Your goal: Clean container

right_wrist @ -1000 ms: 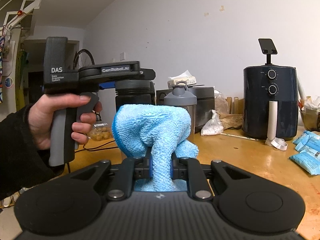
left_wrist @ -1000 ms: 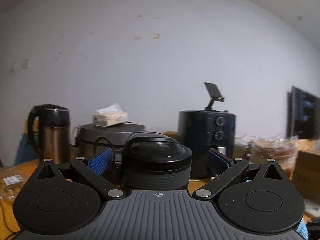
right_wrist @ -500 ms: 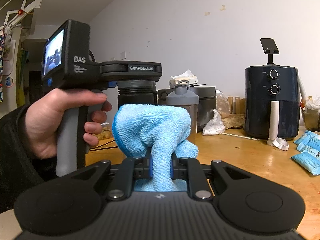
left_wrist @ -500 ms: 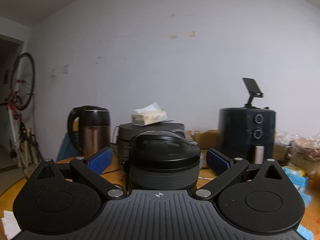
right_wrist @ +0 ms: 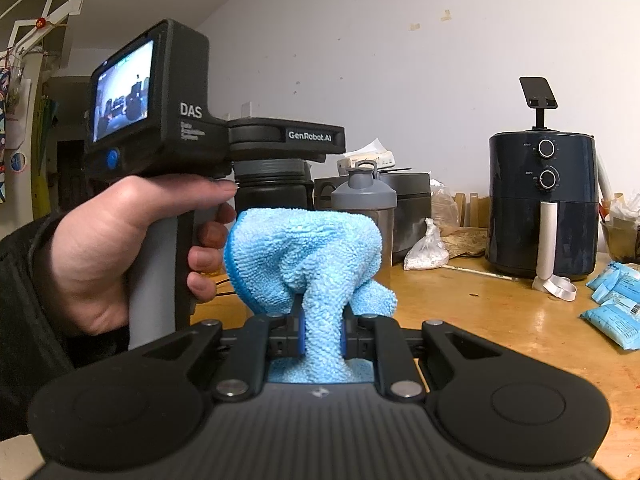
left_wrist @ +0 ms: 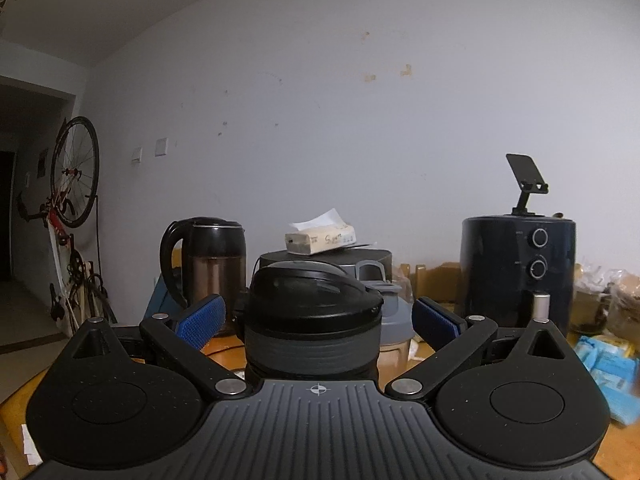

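A black container point(left_wrist: 312, 320) with a domed flip lid sits between the wide-spread fingers of my left gripper point(left_wrist: 318, 312), close to the gripper body, which hides its lower part. A strip of background shows between each blue pad point(left_wrist: 200, 320) and the container. In the right wrist view a hand point(right_wrist: 104, 248) holds that left gripper point(right_wrist: 320, 136) level over the container point(right_wrist: 272, 188). My right gripper point(right_wrist: 322, 332) is shut on a light blue microfibre cloth point(right_wrist: 304, 252), which bulges above its jaws just in front of the container.
A grey-lidded shaker bottle point(right_wrist: 362, 192) stands right behind the cloth on the wooden table point(right_wrist: 500, 320). Farther back are a kettle point(left_wrist: 208, 260), a cooker with a tissue box point(left_wrist: 320, 238), an air fryer point(right_wrist: 540, 208), a white bag point(right_wrist: 426, 248) and blue packets point(right_wrist: 616, 304).
The left gripper swung round, so its rear screen now faces the right camera. The container stayed centred between its fingers. The right gripper and cloth kept still.
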The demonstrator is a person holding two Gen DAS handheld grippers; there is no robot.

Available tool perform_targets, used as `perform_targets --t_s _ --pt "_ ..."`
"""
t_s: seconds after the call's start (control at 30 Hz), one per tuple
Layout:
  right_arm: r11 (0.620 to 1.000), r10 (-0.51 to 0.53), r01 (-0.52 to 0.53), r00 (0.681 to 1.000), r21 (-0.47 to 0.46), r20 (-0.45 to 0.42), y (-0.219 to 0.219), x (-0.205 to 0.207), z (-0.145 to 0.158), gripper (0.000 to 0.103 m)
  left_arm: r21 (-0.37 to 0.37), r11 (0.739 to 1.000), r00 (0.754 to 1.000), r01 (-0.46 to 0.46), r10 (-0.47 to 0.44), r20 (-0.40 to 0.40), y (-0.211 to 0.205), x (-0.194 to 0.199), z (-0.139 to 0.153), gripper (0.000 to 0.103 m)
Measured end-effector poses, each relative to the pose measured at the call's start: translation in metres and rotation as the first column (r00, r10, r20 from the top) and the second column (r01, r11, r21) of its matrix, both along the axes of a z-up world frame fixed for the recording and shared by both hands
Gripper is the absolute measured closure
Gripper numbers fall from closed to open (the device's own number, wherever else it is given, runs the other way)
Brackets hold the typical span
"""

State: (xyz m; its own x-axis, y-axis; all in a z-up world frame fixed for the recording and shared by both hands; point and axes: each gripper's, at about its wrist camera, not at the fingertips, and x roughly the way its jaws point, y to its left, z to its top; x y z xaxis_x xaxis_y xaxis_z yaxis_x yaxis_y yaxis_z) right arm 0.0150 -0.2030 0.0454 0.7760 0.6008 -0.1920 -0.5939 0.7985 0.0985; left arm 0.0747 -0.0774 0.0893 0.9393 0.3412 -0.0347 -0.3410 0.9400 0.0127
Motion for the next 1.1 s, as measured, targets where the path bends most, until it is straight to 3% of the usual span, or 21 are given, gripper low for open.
perform_targets --t_s 0.17,0.23,0.27,0.67,1.1 --pt "1.000 0.000 0.000 1.000 0.001 -0.004 0.000 0.000 -0.001 0.093 -0.011 1.000 1.000 -0.020 0.020 0.001 0.000 0.000 0.000 0.003" --pt "1.000 -0.001 0.001 1.000 0.002 -0.005 -0.001 0.001 -0.002 0.093 -0.016 0.999 1.000 -0.027 0.027 0.003 0.002 -0.001 0.001 0.021" --pt "1.000 -0.001 0.001 1.000 0.003 -0.006 -0.001 0.001 -0.002 0.093 -0.020 0.999 0.999 -0.035 0.035 0.001 0.003 0.000 0.001 0.024" --pt "1.000 -0.003 0.003 1.000 0.003 -0.009 0.000 0.001 -0.003 0.093 -0.008 1.000 1.000 -0.004 0.004 0.015 0.007 -0.002 -0.002 0.025" --pt "1.000 -0.003 0.003 1.000 0.009 -0.015 0.001 0.003 -0.003 0.093 0.016 0.988 0.987 0.151 -0.151 0.054 0.029 -0.006 -0.009 0.026"
